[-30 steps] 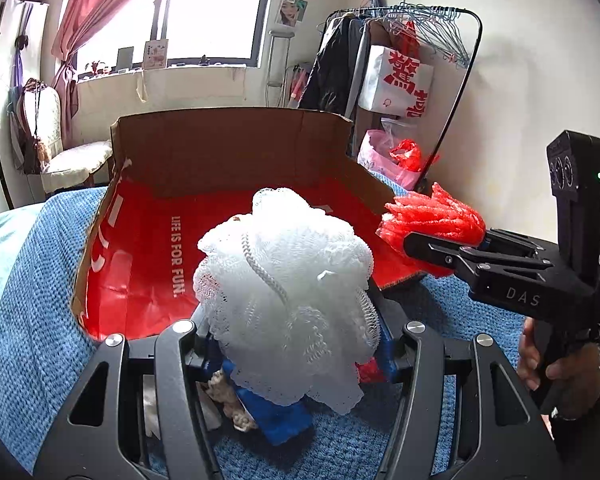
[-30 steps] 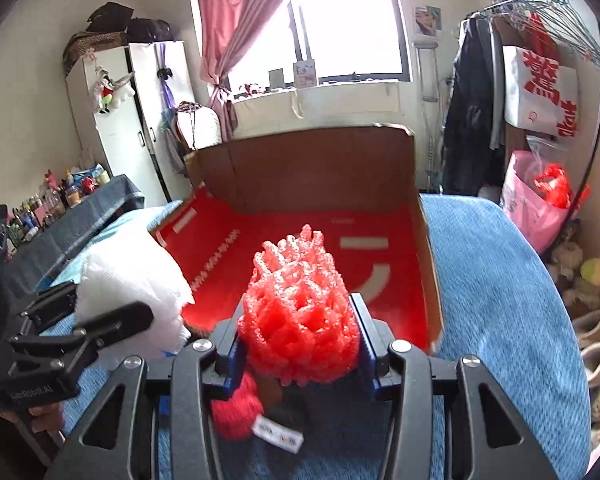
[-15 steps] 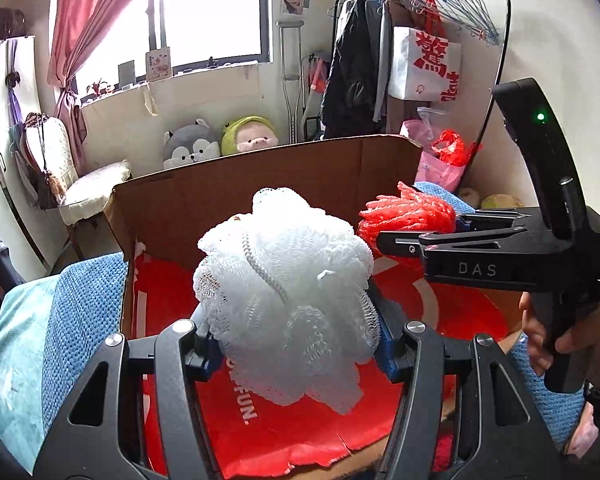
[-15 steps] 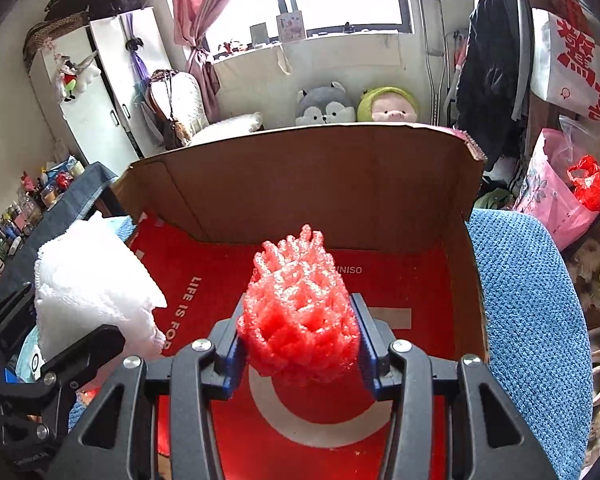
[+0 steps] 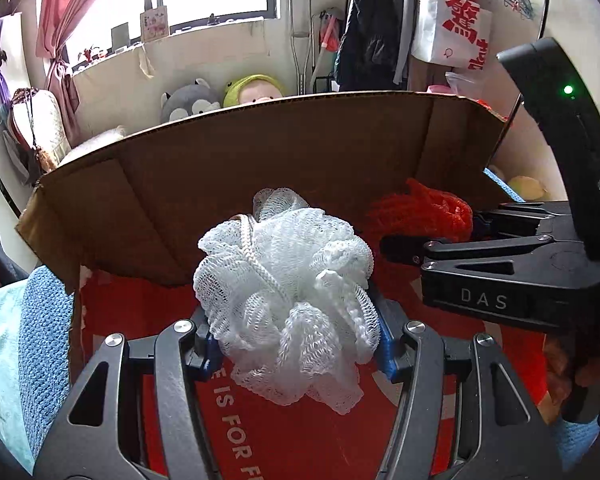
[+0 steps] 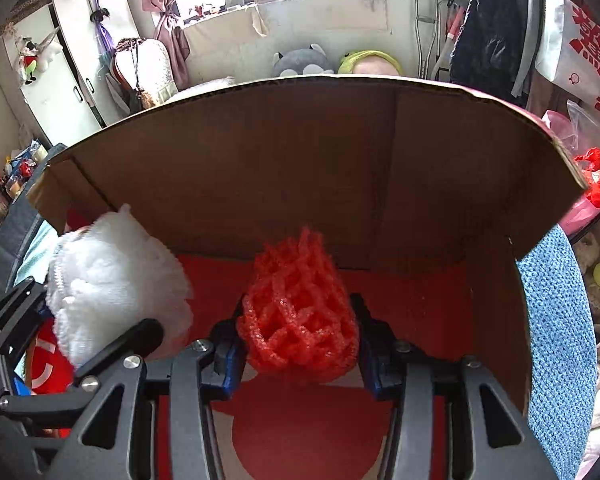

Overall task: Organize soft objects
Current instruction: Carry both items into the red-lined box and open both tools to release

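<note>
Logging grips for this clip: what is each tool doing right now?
Left tool: closed on the white mesh pouf.
Right tool: closed on the red foam net.

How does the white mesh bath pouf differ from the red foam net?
The white mesh bath pouf is fine, ruffled netting with a cord; the red foam net is a coarse, open lattice. The pouf sits in the left gripper, the net in the right gripper. Both are held clamped over the red-lined cardboard box.
</note>
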`<state>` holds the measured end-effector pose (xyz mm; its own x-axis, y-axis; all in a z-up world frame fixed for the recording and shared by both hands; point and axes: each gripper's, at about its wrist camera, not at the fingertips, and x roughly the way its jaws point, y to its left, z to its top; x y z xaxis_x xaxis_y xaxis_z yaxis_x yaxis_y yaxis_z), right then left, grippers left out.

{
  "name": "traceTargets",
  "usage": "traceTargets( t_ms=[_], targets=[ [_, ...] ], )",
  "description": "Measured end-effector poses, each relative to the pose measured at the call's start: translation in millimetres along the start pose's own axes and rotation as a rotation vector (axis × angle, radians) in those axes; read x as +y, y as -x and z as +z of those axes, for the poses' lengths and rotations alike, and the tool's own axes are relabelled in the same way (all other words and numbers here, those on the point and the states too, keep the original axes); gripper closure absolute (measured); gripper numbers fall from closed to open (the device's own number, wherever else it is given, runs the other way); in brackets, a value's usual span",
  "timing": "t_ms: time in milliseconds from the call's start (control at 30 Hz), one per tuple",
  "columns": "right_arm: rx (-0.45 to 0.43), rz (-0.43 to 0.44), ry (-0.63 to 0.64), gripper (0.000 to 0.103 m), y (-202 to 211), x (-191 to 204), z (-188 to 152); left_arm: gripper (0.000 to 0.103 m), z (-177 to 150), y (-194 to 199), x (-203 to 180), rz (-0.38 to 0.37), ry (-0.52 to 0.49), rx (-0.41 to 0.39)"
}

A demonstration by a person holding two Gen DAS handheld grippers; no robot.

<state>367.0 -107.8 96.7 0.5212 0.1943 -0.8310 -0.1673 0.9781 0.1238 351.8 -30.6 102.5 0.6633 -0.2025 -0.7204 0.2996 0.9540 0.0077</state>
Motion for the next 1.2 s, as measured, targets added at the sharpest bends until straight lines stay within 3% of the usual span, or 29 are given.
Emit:
traceTargets(
  t_ms=[200,567,1200],
  targets=[
    [0.011,-0.010,0.008,0.054,-8,4,6,0.047,7,-28,11,-0.016,0.042,0.053],
    [0.034,-0.035,-0.010,0.053,-23,2,2,0.046,5,-43,3,0.020,0.006,0.061],
    [0.069,0.010,-0.045,0.050,-35,-31,17,0.036,7,-46,5,0.020,-0.005,0.049]
  ],
)
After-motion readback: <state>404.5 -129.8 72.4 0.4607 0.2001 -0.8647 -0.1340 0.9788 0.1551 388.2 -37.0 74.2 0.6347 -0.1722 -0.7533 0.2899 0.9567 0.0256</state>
